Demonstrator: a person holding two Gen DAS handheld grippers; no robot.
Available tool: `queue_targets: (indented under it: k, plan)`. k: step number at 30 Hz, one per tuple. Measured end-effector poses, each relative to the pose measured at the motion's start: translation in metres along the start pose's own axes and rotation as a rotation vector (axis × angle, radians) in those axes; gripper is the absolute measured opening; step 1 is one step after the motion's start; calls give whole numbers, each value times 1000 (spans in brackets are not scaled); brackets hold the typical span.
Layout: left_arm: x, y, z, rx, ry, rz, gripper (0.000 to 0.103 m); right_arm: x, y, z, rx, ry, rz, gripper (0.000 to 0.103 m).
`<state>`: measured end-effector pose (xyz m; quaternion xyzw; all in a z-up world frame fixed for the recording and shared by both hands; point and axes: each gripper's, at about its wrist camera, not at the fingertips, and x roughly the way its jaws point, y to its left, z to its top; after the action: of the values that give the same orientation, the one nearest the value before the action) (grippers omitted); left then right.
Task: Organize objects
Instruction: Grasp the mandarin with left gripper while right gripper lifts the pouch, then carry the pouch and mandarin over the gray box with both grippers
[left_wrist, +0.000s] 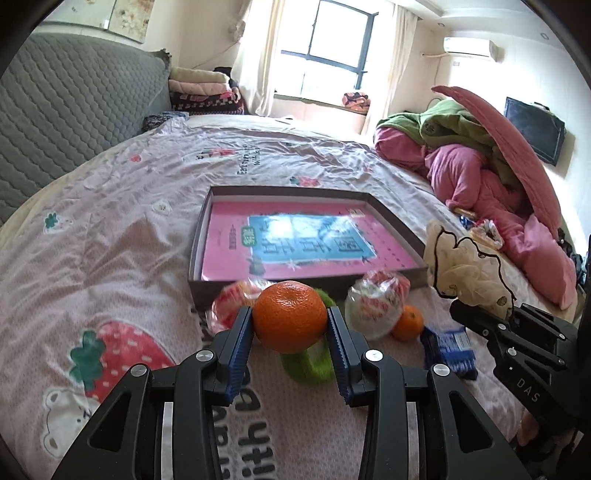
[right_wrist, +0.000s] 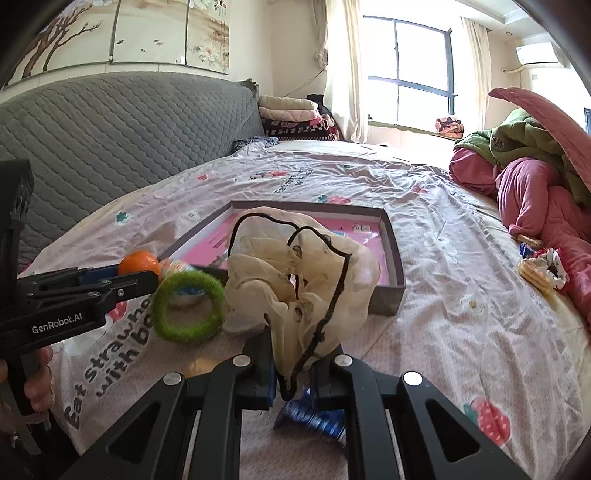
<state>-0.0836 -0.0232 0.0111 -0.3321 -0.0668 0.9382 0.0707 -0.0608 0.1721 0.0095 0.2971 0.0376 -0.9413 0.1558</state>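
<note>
Box (left_wrist: 391, 218) lies straight ahead of both my grippers; left gripper (left_wrist: 290, 321) clamps the orange (left_wrist: 290, 315), right gripper (right_wrist: 293, 363) pinches the cream scrunchie (right_wrist: 295, 273), both lifted off the bedspread (left_wrist: 110, 221).

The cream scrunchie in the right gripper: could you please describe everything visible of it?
The cream scrunchie is sheer, crumpled fabric with a dark cord edging and small dark spots. The right gripper is shut on its lower end, so it stands up bunched above the fingers, lifted off the bedspread, in front of the shallow box.
</note>
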Motion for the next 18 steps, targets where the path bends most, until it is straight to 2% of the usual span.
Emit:
queue_targets:
  k: [6,12,18]
  plan:
    - [12,6,13,-9,-1,9,41,9,-6,15,-21,-20,12,13]
    - [30,10,26,22,1,51,41,24,-3,29,-59,-31,36,13]
    - [46,17,43,24,9,55,41,43,-13,45,-64,-32,25,13]
